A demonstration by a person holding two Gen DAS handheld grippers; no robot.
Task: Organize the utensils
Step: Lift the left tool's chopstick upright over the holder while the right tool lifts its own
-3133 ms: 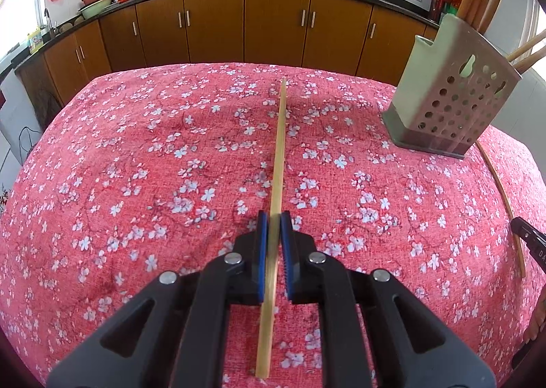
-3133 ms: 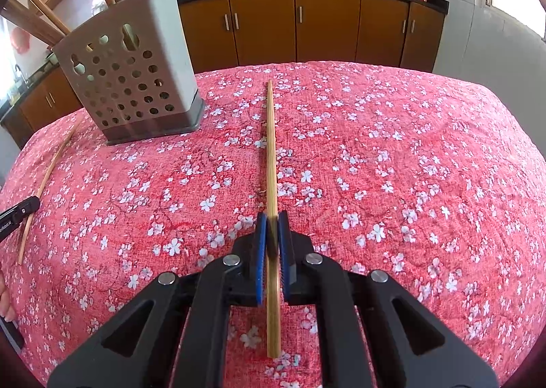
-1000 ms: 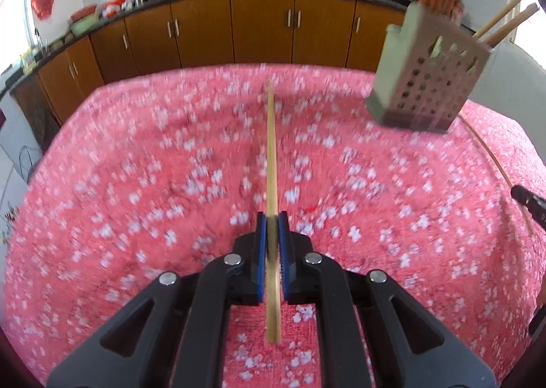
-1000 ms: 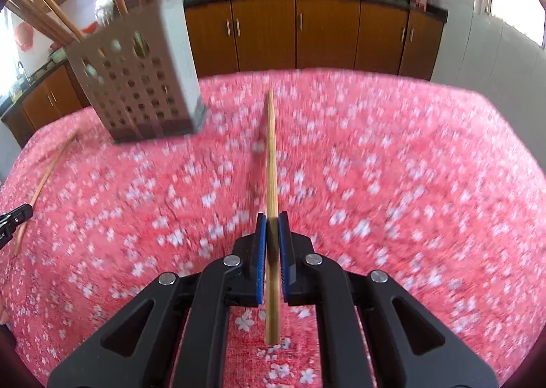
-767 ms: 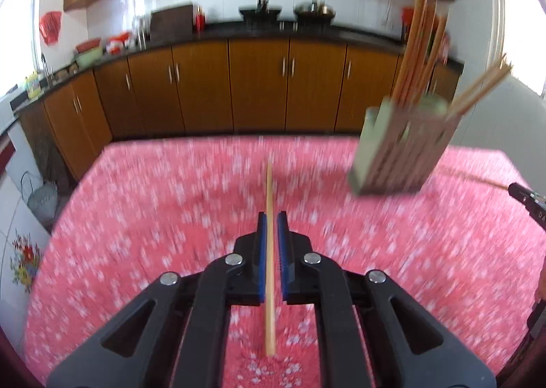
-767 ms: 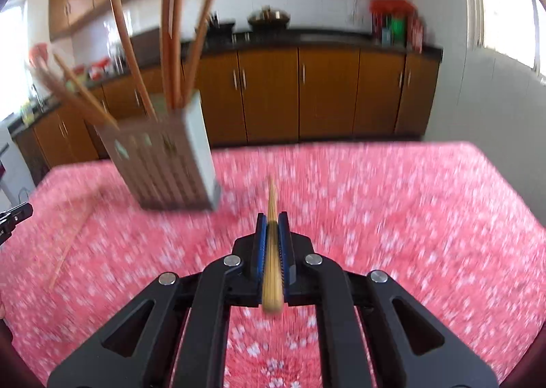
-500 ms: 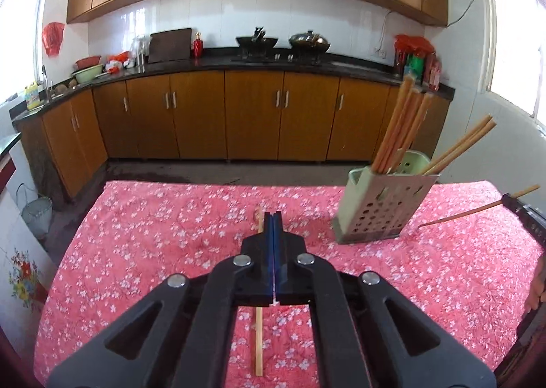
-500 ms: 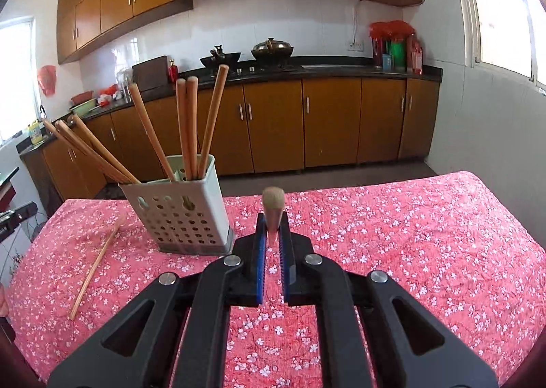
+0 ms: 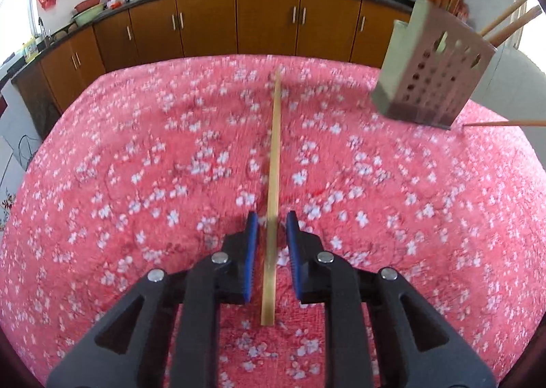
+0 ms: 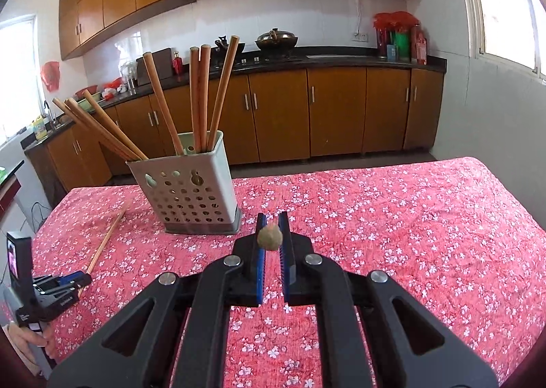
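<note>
Left tongs (image 9: 272,227) just opened around chopstick (image 9: 274,163), apparently released, right tongs (image 10: 272,229) gripping raised chopstick (image 10: 270,238)

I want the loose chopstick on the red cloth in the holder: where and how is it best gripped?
Probably take the chopstick near its close end, coming down from above with one pad on each long side. It lies flat on the tablecloth, thin and straight, so only its narrow sides offer a pinch.

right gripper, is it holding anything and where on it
Yes: the right gripper is shut on a chopstick, seen end-on. How far along its length the pads grip cannot be told.
</note>
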